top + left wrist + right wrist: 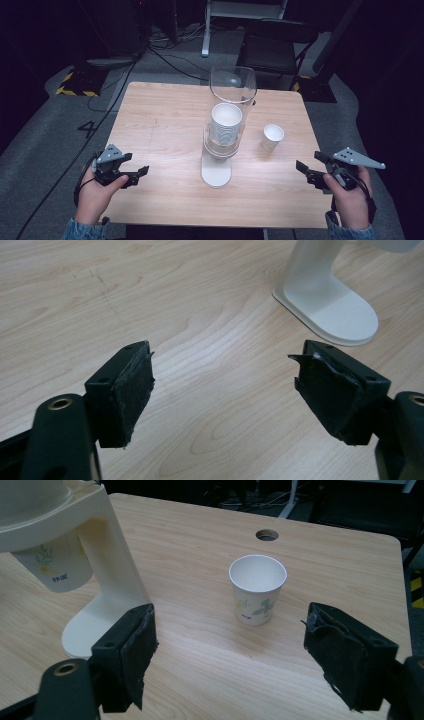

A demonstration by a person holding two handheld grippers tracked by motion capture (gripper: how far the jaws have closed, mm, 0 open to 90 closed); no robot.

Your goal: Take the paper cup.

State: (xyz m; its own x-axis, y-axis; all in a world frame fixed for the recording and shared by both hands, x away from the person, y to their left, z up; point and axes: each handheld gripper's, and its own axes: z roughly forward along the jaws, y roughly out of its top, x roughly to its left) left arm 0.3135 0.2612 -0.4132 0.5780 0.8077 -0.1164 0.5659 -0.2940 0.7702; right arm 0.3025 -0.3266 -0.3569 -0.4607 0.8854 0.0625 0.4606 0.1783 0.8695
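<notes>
A white cup dispenser [217, 160] stands mid-table, its clear tube [232, 85] holding a stack of paper cups [226, 122]. A single paper cup [272, 136] stands upright to its right. My left gripper [137, 164] rests open near the front left of the table, pointing toward the dispenser base [330, 310]. In the left gripper view, my left gripper [222, 352] has bare wood between its jaws. My right gripper [309, 161] hovers open at the front right. In its own view, my right gripper [230, 611] faces the lone cup [257, 590], which stands beyond the jaws, apart from them. The lowest stacked cup [55, 565] hangs under the dispenser.
The wooden table [160, 120] has a cable hole [266, 534] near its far edge. A dark chair [272, 45] stands behind the table. Cables [165, 55] run across the grey floor, and yellow-black tape [75, 85] marks the floor at the left.
</notes>
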